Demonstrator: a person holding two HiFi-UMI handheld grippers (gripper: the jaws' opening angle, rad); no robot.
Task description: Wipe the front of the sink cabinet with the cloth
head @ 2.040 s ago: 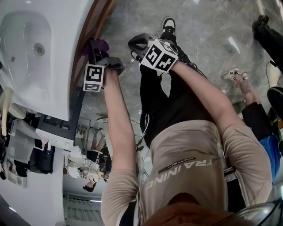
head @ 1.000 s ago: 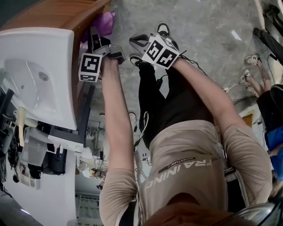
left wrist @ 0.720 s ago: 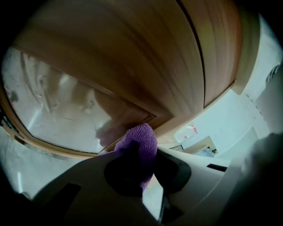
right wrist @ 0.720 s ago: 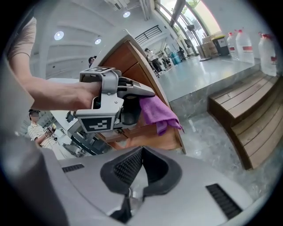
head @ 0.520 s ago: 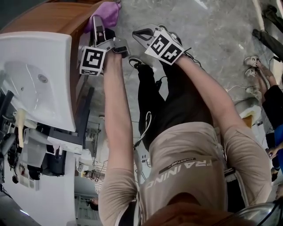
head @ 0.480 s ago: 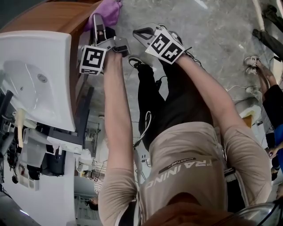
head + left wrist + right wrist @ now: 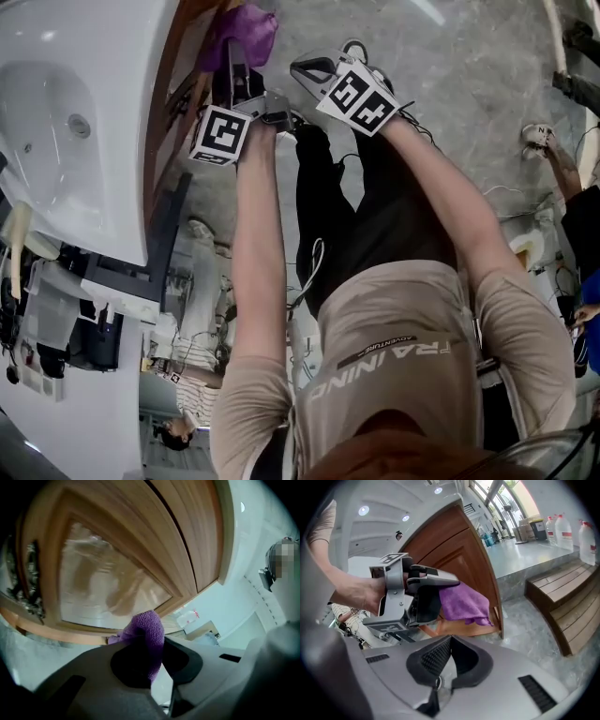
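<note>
By cabinet (image 7: 117, 550), cloth (image 7: 146, 623) in left claw (image 7: 152, 644)

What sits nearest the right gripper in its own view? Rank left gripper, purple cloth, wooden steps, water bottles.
1. left gripper, ahead, left.
2. purple cloth, in its jaws.
3. wooden steps, right, on floor.
4. water bottles, far upper right.

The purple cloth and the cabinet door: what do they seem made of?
The cloth is probably microfibre or terry, matte: its surface shows a fuzzy pile and it folds softly. The cabinet door looks like wood or veneer under glossy varnish: brown grain lines run along it and its middle panel reflects light.
</note>
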